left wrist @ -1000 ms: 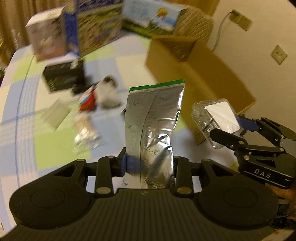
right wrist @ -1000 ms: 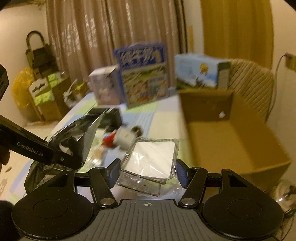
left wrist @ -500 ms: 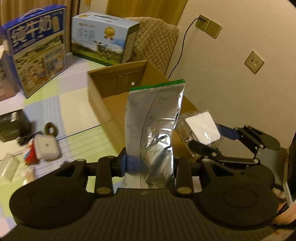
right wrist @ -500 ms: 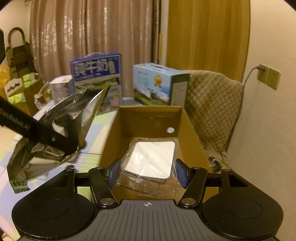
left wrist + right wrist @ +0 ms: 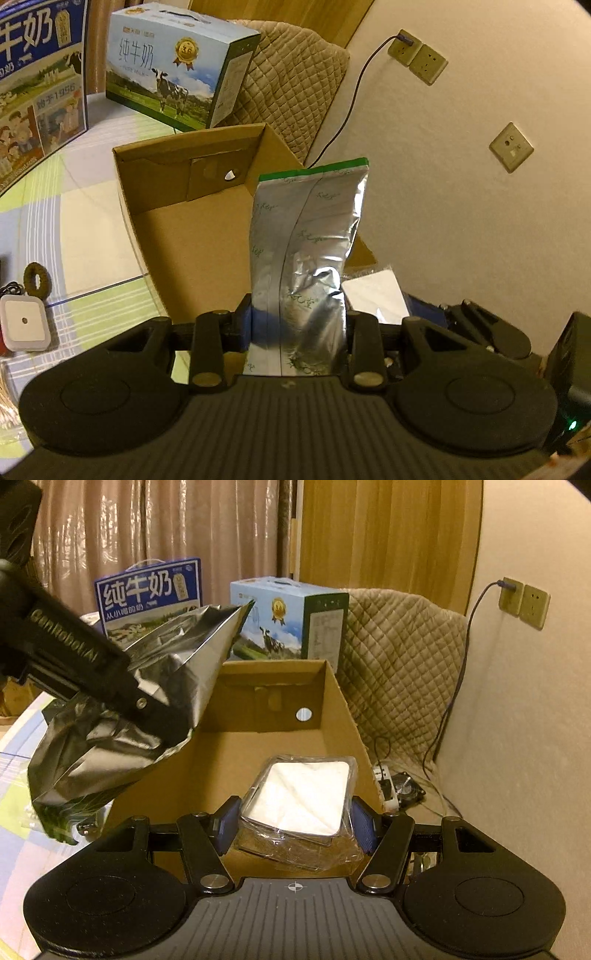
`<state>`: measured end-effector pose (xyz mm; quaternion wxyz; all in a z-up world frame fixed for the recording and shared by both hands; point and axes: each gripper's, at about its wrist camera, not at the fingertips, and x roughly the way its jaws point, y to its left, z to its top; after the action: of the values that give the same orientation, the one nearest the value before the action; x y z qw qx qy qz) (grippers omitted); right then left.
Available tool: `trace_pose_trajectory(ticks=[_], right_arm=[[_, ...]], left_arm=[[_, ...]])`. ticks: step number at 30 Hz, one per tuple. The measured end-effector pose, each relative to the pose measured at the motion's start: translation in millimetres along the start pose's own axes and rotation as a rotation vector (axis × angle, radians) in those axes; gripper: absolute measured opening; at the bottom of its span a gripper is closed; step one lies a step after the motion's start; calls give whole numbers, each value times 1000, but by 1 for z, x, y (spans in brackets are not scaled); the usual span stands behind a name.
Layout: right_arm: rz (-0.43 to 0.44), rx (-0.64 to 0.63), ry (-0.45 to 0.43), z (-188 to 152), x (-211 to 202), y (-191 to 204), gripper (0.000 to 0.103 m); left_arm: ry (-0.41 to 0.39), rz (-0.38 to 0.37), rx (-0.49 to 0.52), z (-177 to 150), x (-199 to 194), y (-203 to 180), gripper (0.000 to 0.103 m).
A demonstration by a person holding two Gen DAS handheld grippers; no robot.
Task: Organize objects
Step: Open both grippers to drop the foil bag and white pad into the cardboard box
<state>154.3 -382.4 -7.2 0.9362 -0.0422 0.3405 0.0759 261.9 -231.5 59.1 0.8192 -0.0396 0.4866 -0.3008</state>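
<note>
blue milk carton [image 5: 35, 85] cut off left, pouch [image 5: 306, 266] bottom hidden

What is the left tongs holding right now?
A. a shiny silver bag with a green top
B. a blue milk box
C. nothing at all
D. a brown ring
A: the left tongs are shut on the silver bag, which stands up between the fingers in front of the open cardboard box.
</note>
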Motion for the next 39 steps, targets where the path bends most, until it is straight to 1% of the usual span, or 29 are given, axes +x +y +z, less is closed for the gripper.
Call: trace_pose_trajectory(ticks=[1,4,5,9,11,12,13,15,19,22,23,24,26,29,33,36,39], right_arm=[[-1,0,2,0,1,-1,59],[-1,-1,-3,2,3,-2,59],[1,-1,-2,3,5,-3,59],[22,5,-22,6,6,-1,59],[48,4,-51,8,5,1,60],[46,2,-56,10,5,2,63],[29,1,-59,11,4,4,67],[11,15,-77,14,-1,5,69],[22,45,-98,17,-17,11,70],[29,50,-116,16,-31,20,70],[33,55,-118,17,-35,23,70],[37,62,-117,17,-39,27,70],[51,68,-109,17,-47,36,70],[82,47,-116,17,-59,58,70],[149,41,-127,16,-74,88,70],[209,40,-132,15,-83,112,70],[255,18,-133,13,-87,133,70]], left_arm=[[-8,10,-1,2,2,0,30],[-46,21,0,2,-2,3,41],[-60,26,0,1,-6,4,43],[-97,40,-9,-10,-23,15,44],[-109,48,-14,-19,-33,21,44],[-112,49,-17,-24,-37,25,44],[-117,52,-25,-30,-42,28,45],[-127,64,-32,-42,-55,37,47],[-146,114,-34,-65,-78,56,52],[-157,139,-60,-82,-94,72,54],[-161,146,-68,-88,-101,78,56],[-163,156,-70,-92,-106,82,58],[-167,186,-64,-102,-118,88,67],[-192,225,-56,-117,-136,96,71],[-205,261,-75,-139,-160,110,72],[-211,303,-71,-157,-178,117,73],[-217,338,-92,-172,-195,125,74]])
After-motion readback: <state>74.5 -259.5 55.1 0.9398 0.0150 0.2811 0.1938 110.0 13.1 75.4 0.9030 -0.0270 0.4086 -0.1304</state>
